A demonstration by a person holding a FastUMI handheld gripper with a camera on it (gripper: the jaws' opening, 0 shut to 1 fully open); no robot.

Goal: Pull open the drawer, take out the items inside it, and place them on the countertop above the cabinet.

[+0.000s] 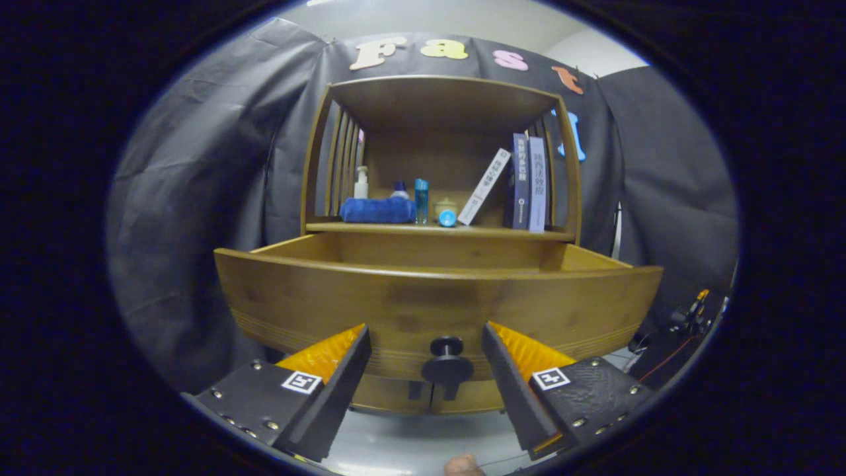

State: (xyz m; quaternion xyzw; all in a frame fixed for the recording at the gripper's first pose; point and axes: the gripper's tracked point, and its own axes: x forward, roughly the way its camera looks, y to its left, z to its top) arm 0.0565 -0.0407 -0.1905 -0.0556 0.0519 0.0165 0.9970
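A wooden cabinet stands ahead with its drawer (436,304) pulled out toward me. The drawer's dark round knob (447,360) sits low on the front panel, between my two fingers and apart from both. My gripper (426,337) is open, with nothing held. From this height the drawer's front panel hides whatever lies inside; only the inner back and side walls show. Above the drawer is the countertop shelf (489,232), carrying a folded blue cloth (377,210), a white pump bottle (361,183), a blue bottle (421,200), a small jar (447,213) and books (527,182).
Slatted wooden sides and a top board enclose the shelf. One white book (484,187) leans against the upright ones. Black cloth hangs behind and beside the cabinet. Dark equipment with cables (687,317) sits low to the right. A bit of a hand (462,465) shows below the fingers.
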